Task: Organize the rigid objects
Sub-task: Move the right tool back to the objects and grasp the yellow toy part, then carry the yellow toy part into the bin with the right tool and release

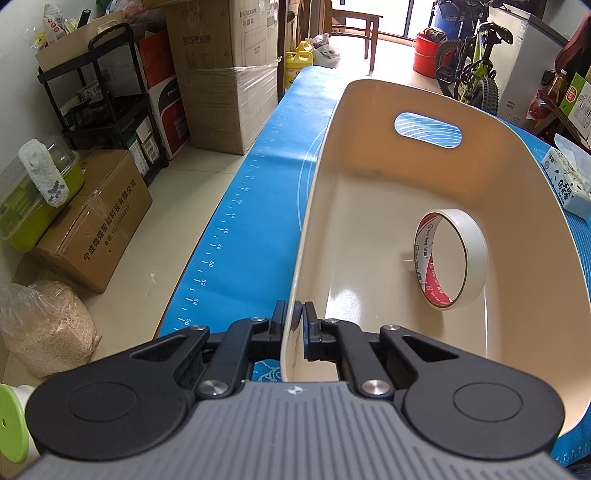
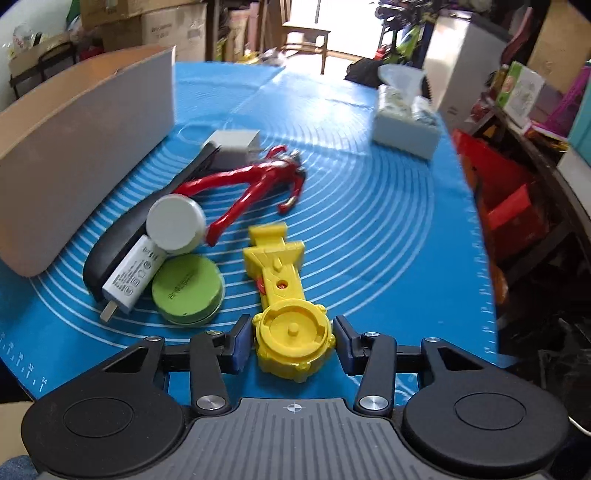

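Pinching the cream bin (image 1: pixel 369 192) wall with our left hand-held gripper (image 1: pixel 294 325); tape roll (image 1: pixel 450 258) inside. Right hand-held gripper (image 2: pixel 293 345) brackets the yellow toy (image 2: pixel 284 295) on the tabletop (image 2: pixel 388 229), pads seemingly just shy of contact.

A cluttered home storage room: stacked cardboard boxes (image 1: pixel 221 74), a child's bicycle (image 1: pixel 469 70) and a wooden chair (image 1: pixel 354 26).

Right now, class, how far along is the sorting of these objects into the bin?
Done: one tape roll lies in the cream bin. In hand: the left gripper clamps the bin's wall, and the right gripper straddles the yellow toy. Left on the mat: red figure, green tin, white tin, charger.
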